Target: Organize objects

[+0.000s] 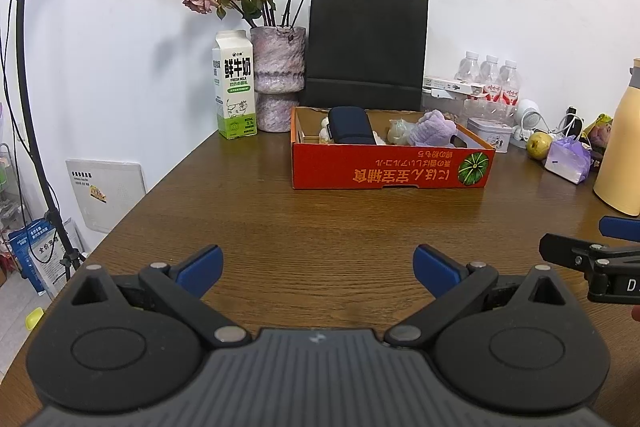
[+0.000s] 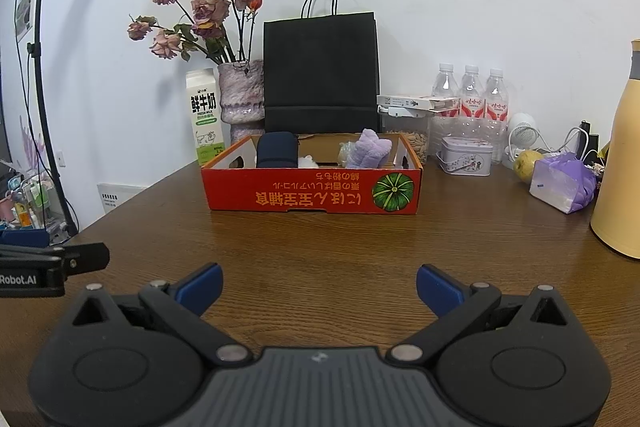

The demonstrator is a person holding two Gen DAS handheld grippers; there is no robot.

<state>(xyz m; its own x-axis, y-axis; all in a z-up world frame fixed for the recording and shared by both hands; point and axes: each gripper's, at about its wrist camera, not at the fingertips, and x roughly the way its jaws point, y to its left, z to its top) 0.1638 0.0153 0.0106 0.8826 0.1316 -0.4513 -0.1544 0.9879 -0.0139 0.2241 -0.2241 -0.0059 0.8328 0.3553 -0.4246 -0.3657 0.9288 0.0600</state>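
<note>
On the wooden surface (image 2: 320, 239) ahead of us sits a red cardboard box (image 2: 312, 193), well apart from both tools. Inside it we see a dark blue pouch (image 2: 277, 150) on the left and a lilac cloth (image 2: 370, 149) towards the right. Our left hand-held gripper (image 1: 319, 264) hovers low over bare wood with its blue fingers spread wide and empty. Our right hand-held gripper (image 2: 319, 283) does the same, spread and holding nothing. Behind the box stand a black paper bag (image 2: 320, 73), a vase of dried roses (image 2: 242, 95) and a milk carton (image 2: 205, 115).
</note>
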